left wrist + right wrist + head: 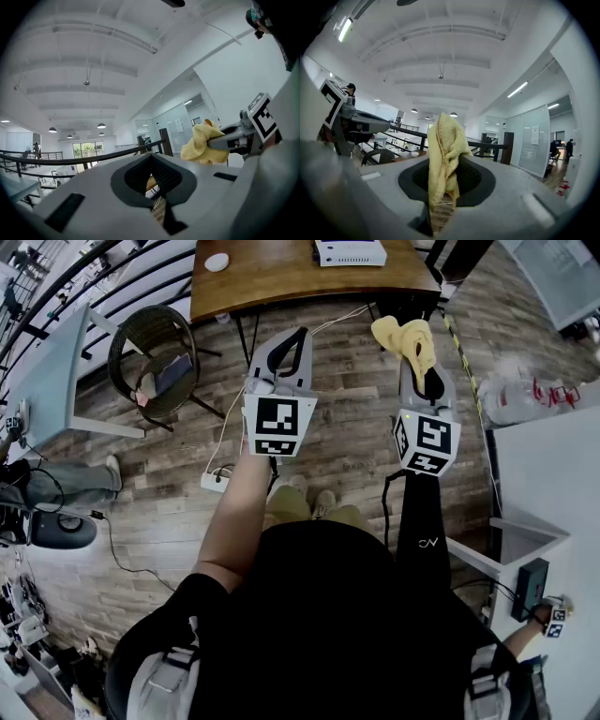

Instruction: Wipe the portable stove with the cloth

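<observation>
Head view: two tools, one cloth

The person wears a black top, short-sleeved on the left. The right arm has a long black sleeve with a small white logo. Tan trousers and pale shoes show below, and grey straps cross the shoulders. The left gripper and right gripper are grey, each with a black-and-white marker cube.
</observation>
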The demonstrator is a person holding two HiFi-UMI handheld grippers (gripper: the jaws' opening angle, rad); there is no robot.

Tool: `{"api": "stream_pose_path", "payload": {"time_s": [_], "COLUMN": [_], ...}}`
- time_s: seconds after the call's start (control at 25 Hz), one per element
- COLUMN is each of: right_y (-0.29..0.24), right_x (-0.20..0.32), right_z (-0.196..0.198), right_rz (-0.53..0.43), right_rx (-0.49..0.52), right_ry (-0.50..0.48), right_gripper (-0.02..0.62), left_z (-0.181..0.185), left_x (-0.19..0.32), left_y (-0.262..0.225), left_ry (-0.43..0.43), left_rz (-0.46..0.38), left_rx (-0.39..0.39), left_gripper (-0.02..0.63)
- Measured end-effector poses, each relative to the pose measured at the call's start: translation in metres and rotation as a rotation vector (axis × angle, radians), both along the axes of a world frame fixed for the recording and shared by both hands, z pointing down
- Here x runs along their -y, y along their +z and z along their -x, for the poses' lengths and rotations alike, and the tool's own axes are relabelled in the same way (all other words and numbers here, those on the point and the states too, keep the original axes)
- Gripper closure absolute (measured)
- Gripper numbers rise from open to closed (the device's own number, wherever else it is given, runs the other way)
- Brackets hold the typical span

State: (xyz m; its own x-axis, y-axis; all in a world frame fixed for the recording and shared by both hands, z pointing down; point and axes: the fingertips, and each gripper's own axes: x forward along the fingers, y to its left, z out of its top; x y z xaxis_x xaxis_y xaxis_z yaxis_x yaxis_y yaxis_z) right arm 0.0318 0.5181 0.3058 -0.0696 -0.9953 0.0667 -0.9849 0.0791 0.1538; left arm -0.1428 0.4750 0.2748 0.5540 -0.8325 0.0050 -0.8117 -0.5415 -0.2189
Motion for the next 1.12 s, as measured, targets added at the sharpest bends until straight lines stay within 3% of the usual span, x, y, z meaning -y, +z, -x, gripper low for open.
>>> {"api": "stream_pose_path", "payload": {"time_s": [0.72,0.92,1.12], "right_y": [0.007,0.017,0.02], "right_x": [0.007,0.044,0.111], "right_z": [-0.011,-0.014,-0.024], "right_rz": [0.015,0.028,0.028], "right_rx": [0.015,0.014,0.001], "right_ry": [-0.027,-0.016,0.025], "right_gripper": [0.515,0.515,0.515], "left_z": [-0.015,-0.016,-0.021], "left_x": [0.006,0.044,0.118], "left_y": [0.003,0.014,0.023], "left_ry": [0.006,0.004,0.017], "left_rz": [0.014,0.028,0.042], "left_rx": [-0.006,-0.01,-0.022], "left_gripper": [0.6,0.6,0.6]}}
